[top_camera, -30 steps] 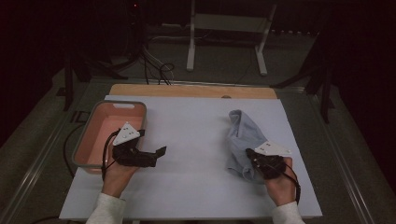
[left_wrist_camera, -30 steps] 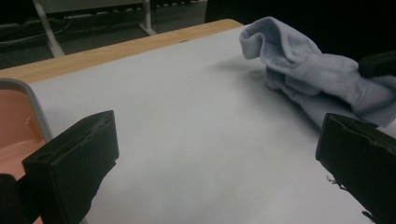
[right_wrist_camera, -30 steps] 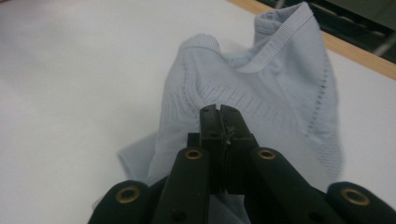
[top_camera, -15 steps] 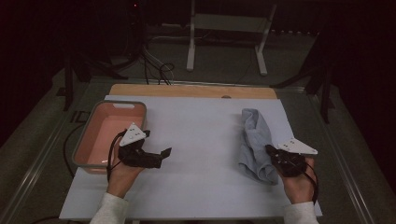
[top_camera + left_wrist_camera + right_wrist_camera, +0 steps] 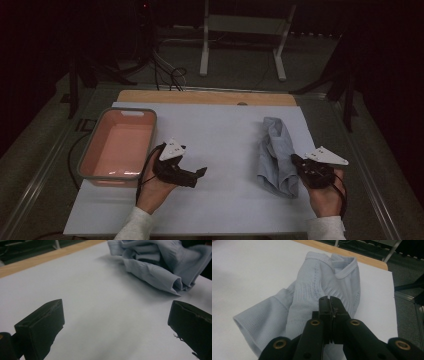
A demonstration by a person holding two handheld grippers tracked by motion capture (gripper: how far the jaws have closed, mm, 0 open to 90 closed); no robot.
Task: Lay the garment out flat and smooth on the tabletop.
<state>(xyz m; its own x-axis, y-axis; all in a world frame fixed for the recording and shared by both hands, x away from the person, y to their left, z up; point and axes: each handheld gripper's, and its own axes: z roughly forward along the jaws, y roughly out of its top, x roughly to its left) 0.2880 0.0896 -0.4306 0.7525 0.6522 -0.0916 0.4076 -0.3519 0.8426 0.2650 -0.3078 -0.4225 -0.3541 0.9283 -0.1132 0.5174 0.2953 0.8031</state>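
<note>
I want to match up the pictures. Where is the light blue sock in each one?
High view: the sock lies right of middle on the white table cover, beside the right gripper.
Left gripper view: the sock is at the top right, beyond the two wide-open jaws.
Right gripper view: the sock is in the middle, behind the shut jaws.
Shared landmark: the wooden table edge behind the sock.

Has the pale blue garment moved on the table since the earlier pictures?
Yes. The pale blue garment has shifted to the right, closer to the white mat's right edge, along with the right tool.
</note>
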